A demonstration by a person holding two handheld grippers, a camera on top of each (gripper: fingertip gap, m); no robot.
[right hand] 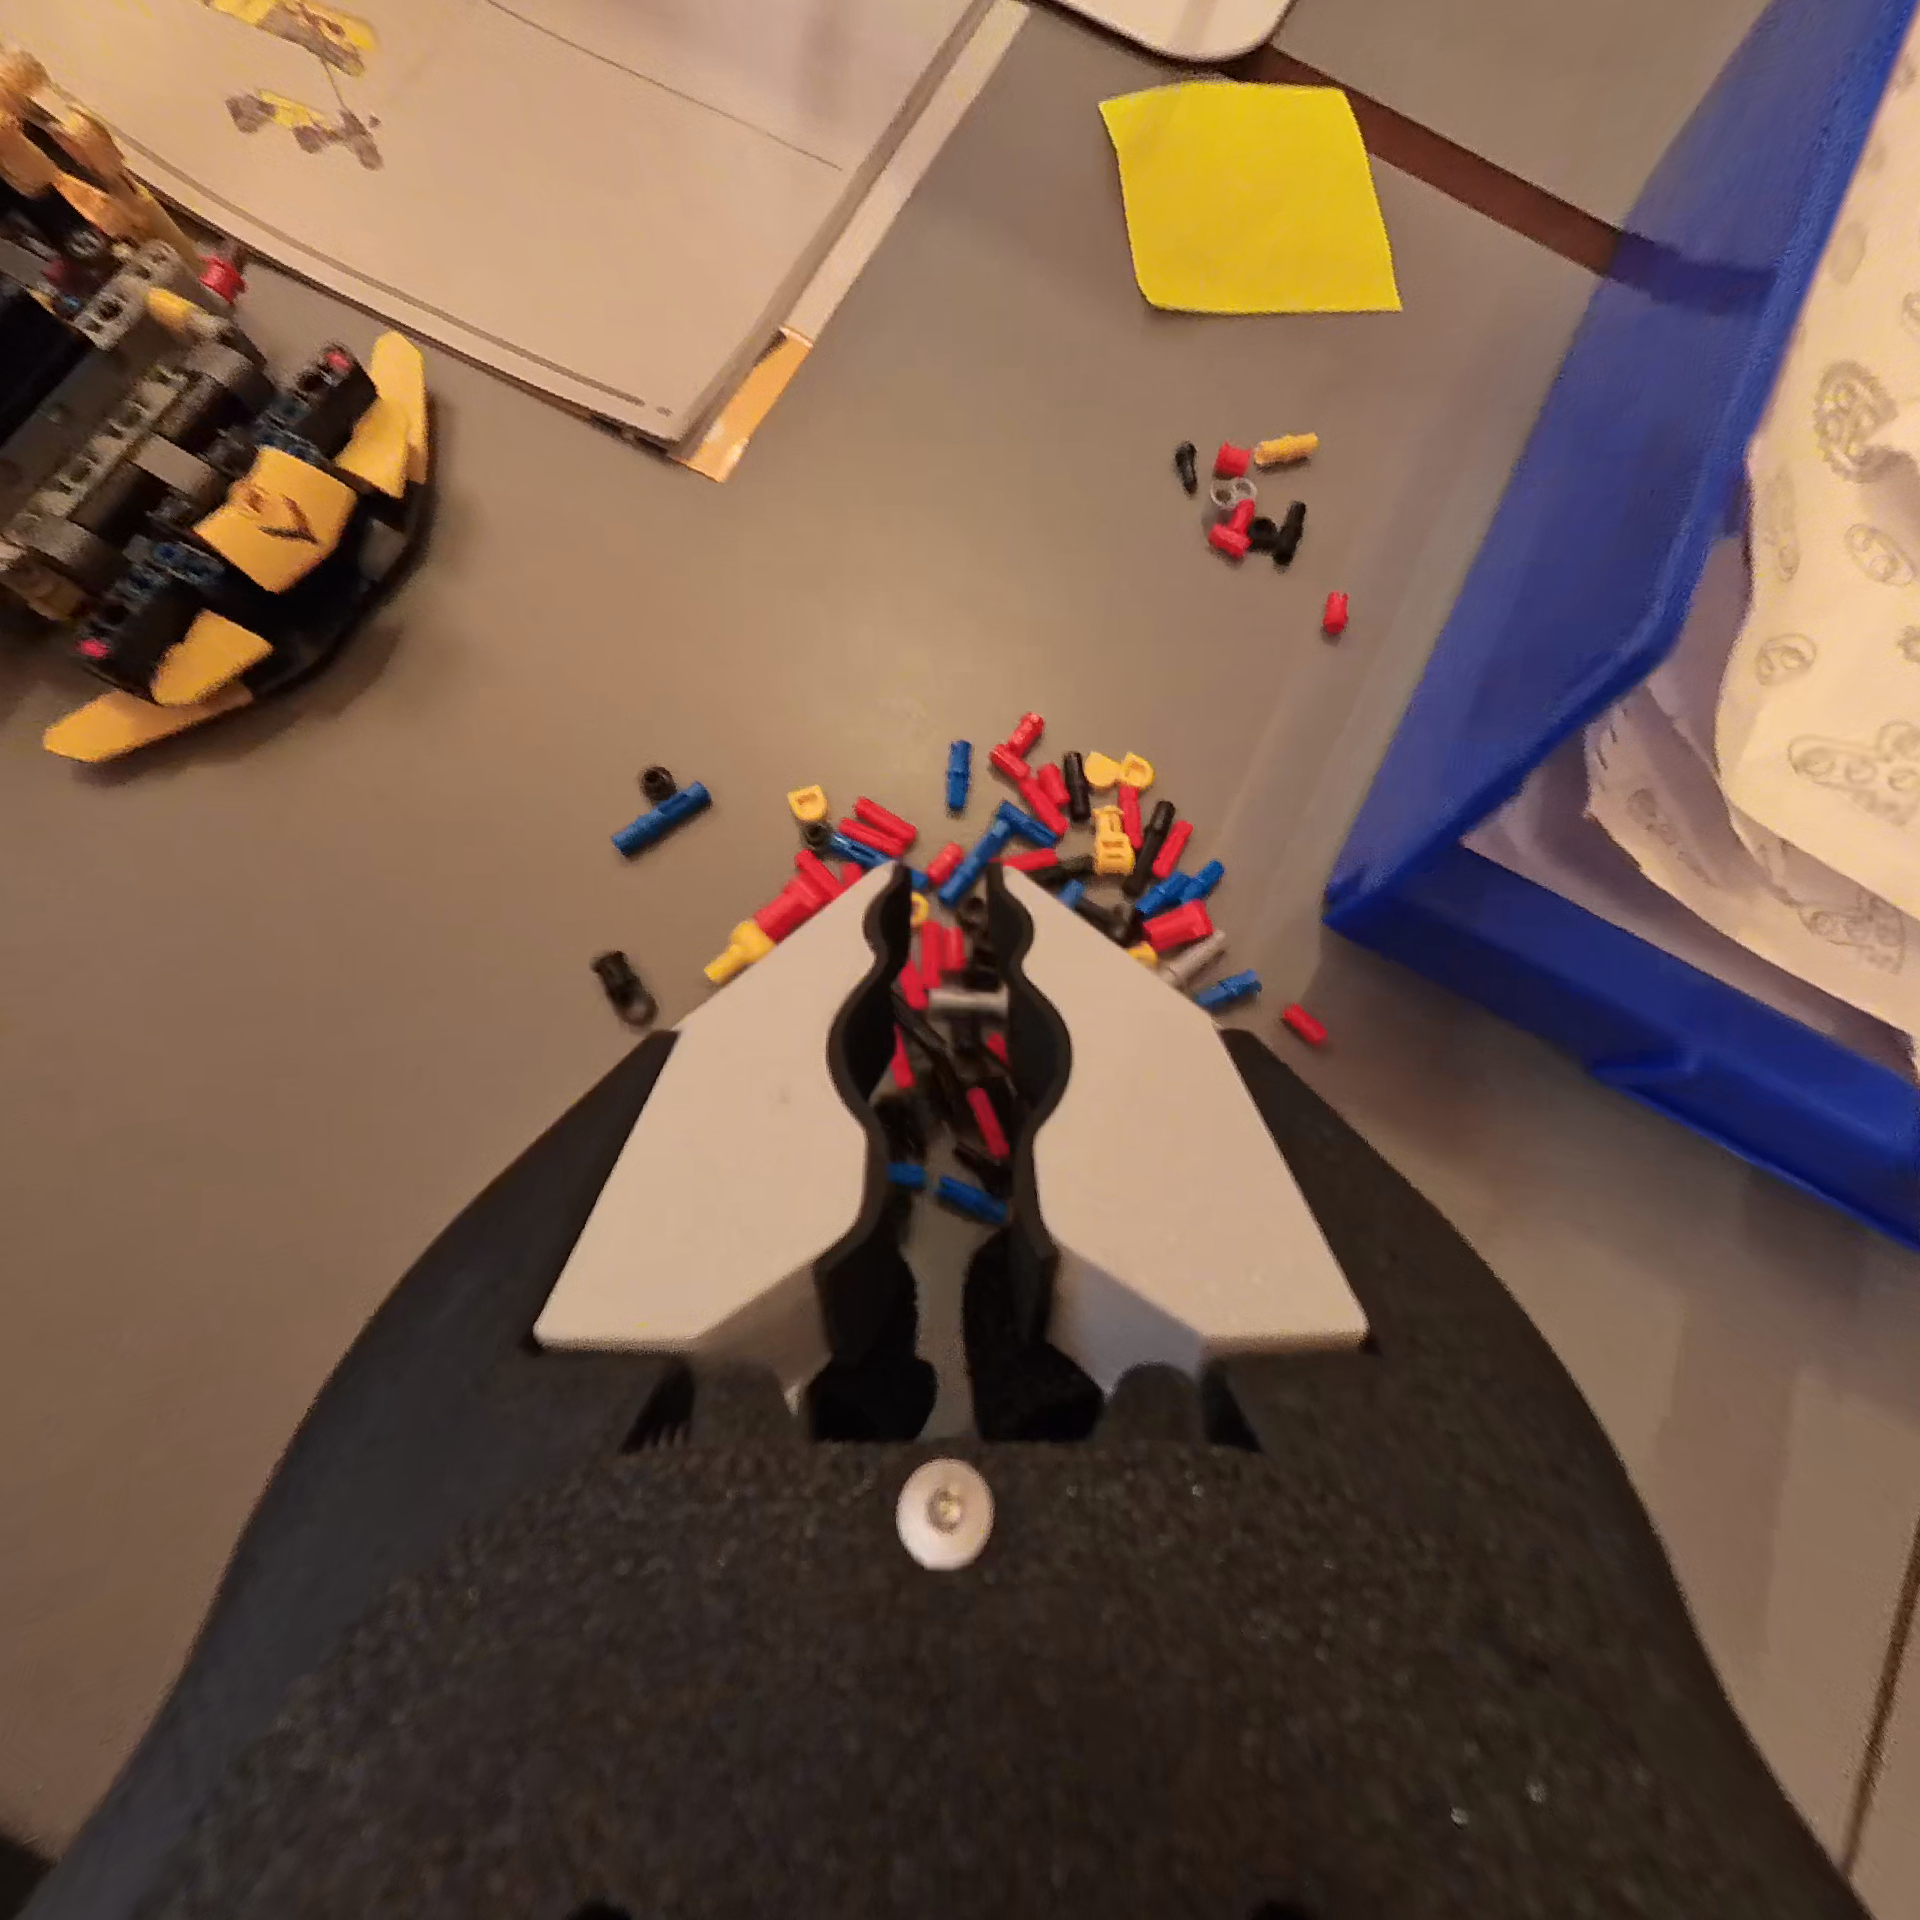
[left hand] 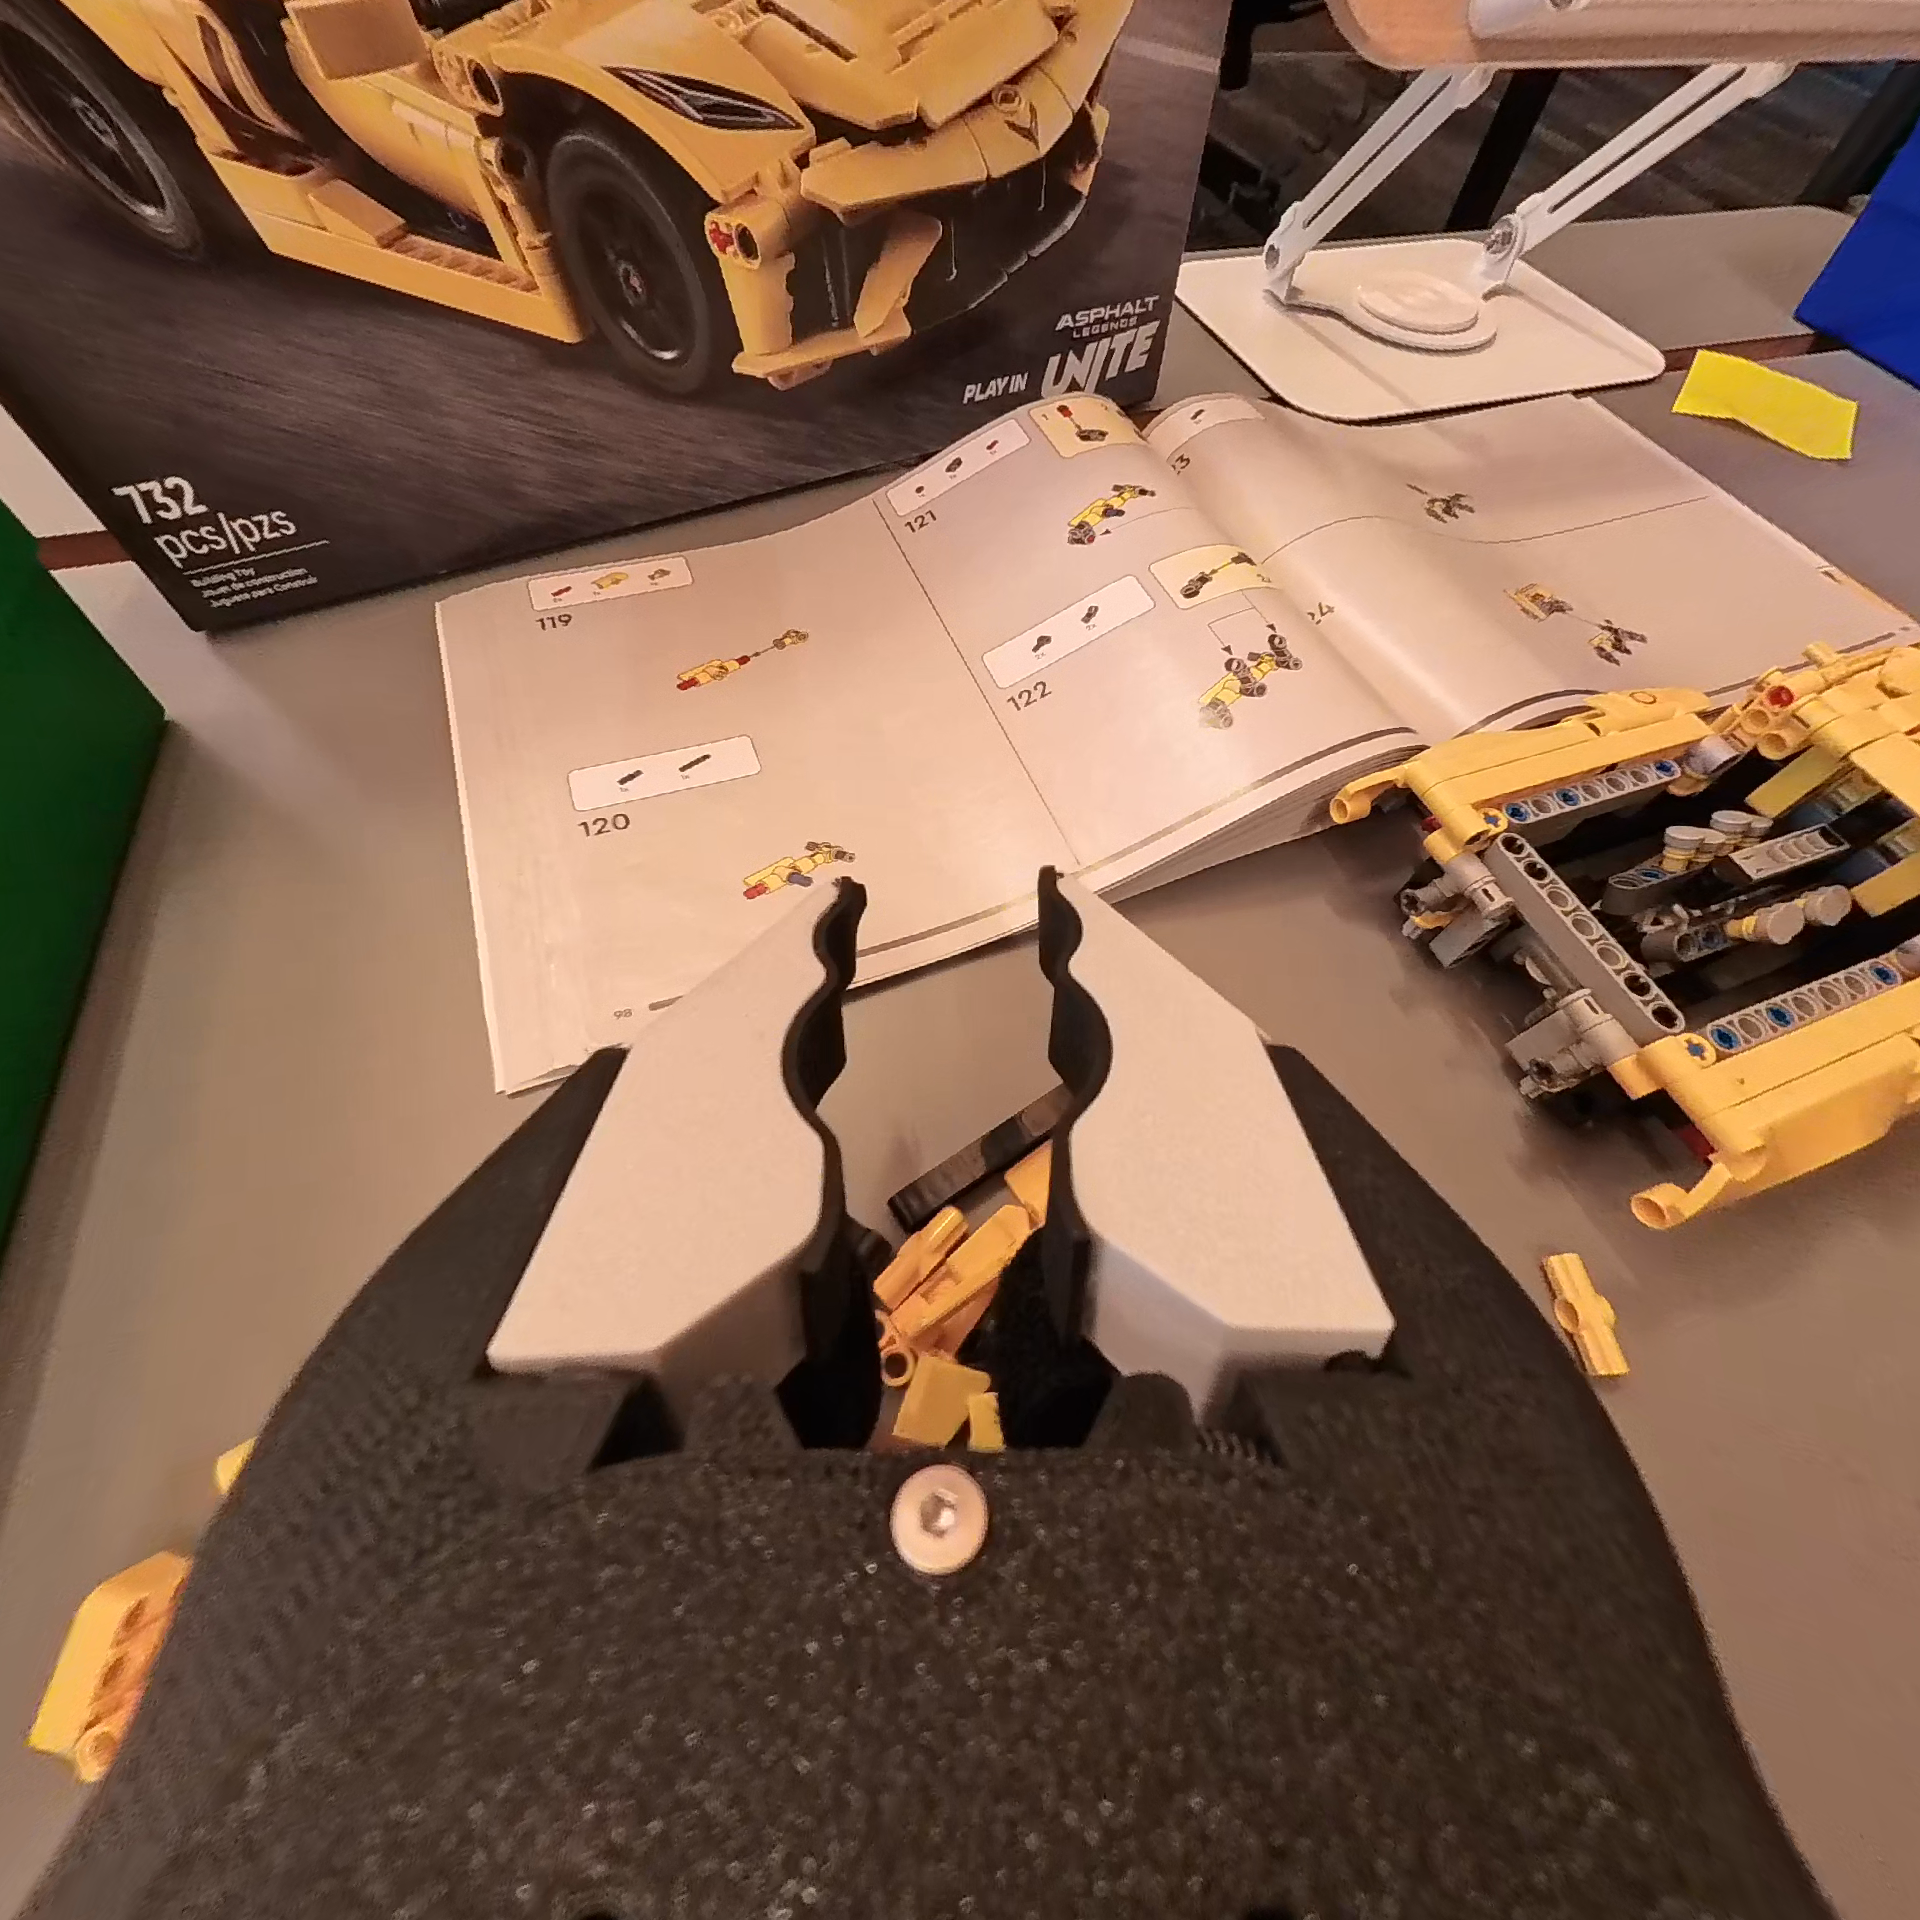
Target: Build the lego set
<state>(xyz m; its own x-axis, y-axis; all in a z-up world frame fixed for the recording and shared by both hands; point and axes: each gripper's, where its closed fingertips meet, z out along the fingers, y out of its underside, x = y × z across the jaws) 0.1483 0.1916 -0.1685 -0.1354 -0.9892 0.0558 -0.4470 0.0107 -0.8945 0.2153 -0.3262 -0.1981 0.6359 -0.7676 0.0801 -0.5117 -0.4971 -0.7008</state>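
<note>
My left gripper [left hand: 948,883] is open and empty, held above the lower edge of the open instruction booklet [left hand: 810,727]. Loose yellow and black pieces [left hand: 961,1278] lie on the table under its fingers. The part-built yellow car [left hand: 1683,935] lies to its right. My right gripper [right hand: 943,871] is open with a narrow gap and hovers over a pile of small red, blue, black and yellow pins [right hand: 1049,831]; nothing is held between its tips. The car's front end [right hand: 208,520] shows at the left of the right wrist view, with the booklet [right hand: 499,187] above it.
The set's box [left hand: 582,270] stands behind the booklet. A white lamp base [left hand: 1423,322] sits at the back right. A yellow sticky note [right hand: 1252,197], a small cluster of pins [right hand: 1247,499] and a blue bin holding paper bags [right hand: 1621,623] are on the right. A green bin [left hand: 62,831] is at the left. The gap from one gripper's tips to the other's is roughly 55 cm. The part-built yellow car [left hand: 1683,935] is closer to my left gripper, around 15 cm from its tips; the right tips are 35 cm off.
</note>
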